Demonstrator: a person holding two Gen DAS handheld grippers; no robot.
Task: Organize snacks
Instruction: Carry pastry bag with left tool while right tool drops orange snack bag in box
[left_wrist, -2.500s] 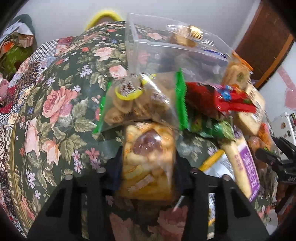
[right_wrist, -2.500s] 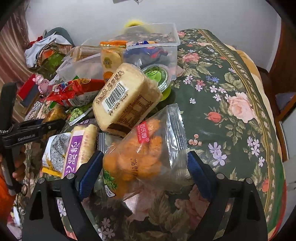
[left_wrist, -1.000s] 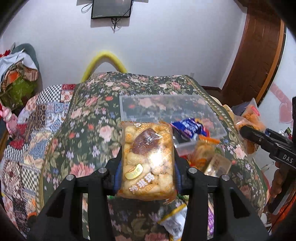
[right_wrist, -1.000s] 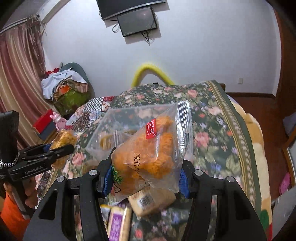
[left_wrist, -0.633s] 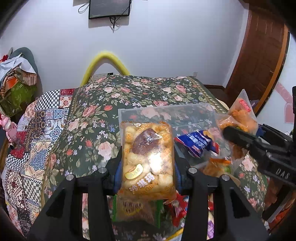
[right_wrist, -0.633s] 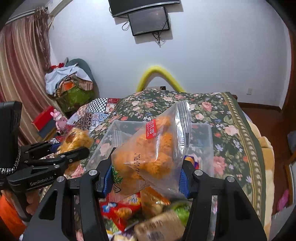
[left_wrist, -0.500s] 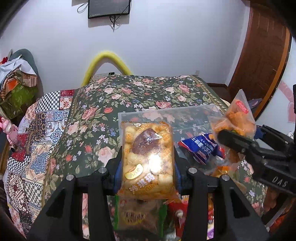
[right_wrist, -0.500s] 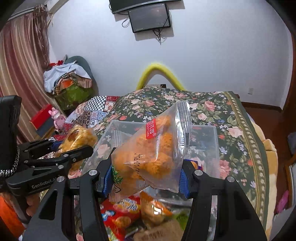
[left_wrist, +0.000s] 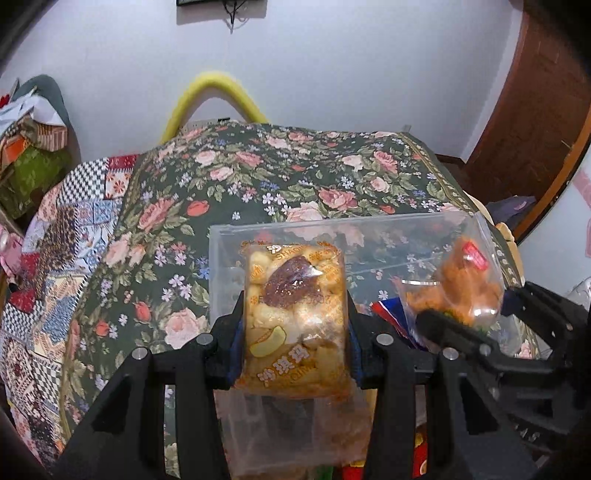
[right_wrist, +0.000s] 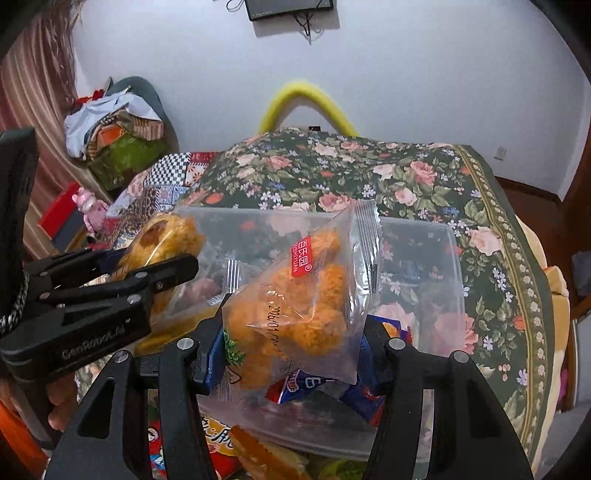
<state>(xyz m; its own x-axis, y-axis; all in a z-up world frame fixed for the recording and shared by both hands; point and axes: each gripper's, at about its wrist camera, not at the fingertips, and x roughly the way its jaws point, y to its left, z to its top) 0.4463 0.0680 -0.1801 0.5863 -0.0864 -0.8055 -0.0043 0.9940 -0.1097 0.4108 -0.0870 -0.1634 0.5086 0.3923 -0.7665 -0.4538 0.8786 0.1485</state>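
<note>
My left gripper (left_wrist: 293, 343) is shut on a yellow pastry snack packet (left_wrist: 293, 314) and holds it over the near left part of a clear plastic bin (left_wrist: 369, 232). My right gripper (right_wrist: 295, 350) is shut on a clear bag of orange fried snacks (right_wrist: 306, 299), held above the same bin (right_wrist: 424, 266). The orange bag shows at the right of the left wrist view (left_wrist: 458, 291). The left gripper with its packet (right_wrist: 162, 236) shows at the left of the right wrist view. A blue snack packet (right_wrist: 354, 395) lies inside the bin.
The bin sits on a table with a dark floral cloth (left_wrist: 258, 173). More snack packets (right_wrist: 221, 439) lie in front of the bin. A yellow chair back (right_wrist: 306, 99) stands behind the table. Clutter (right_wrist: 114, 136) is piled at the far left.
Both grippers lifted their packets off the table pile and moved forward and down over the clear bin. The two grippers have come closer together.
</note>
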